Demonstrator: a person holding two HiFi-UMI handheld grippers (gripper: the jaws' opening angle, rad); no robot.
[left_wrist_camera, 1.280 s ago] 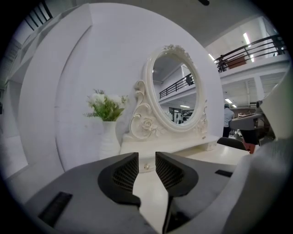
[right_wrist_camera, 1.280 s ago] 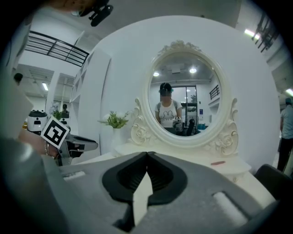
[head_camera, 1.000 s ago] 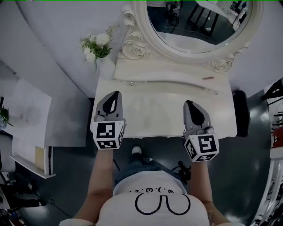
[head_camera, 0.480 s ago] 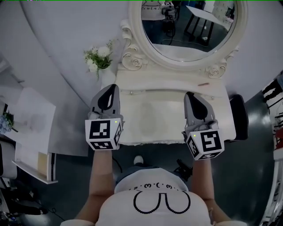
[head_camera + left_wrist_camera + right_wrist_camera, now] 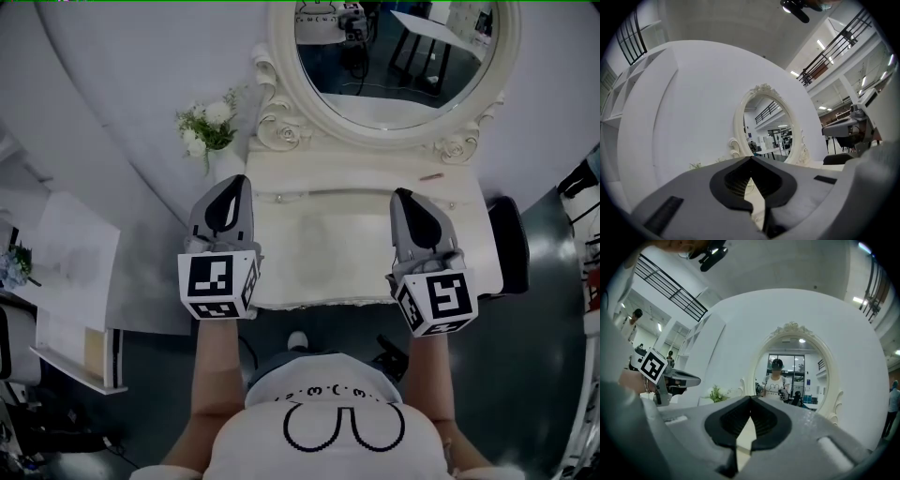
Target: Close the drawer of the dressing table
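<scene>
The white dressing table (image 5: 328, 248) stands under an oval mirror (image 5: 394, 56), seen from above in the head view. Its scalloped front edge (image 5: 319, 302) shows, but no drawer front is visible from here. My left gripper (image 5: 236, 183) hovers over the table's left side, shut and empty. My right gripper (image 5: 403, 195) hovers over the right side, likewise shut with nothing in it. In the left gripper view the left gripper (image 5: 751, 158) points level at the mirror (image 5: 768, 126), jaw tips meeting. The right gripper (image 5: 751, 398) looks the same in the right gripper view.
A vase of white flowers (image 5: 208, 122) stands at the table's back left corner. A small pinkish item (image 5: 431, 176) lies on the raised back shelf. A dark stool (image 5: 506, 244) sits right of the table, a white shelf unit (image 5: 66, 281) to the left.
Both grippers have risen above the tabletop, now nearer the head camera and larger in view. Their jaws have stayed shut.
</scene>
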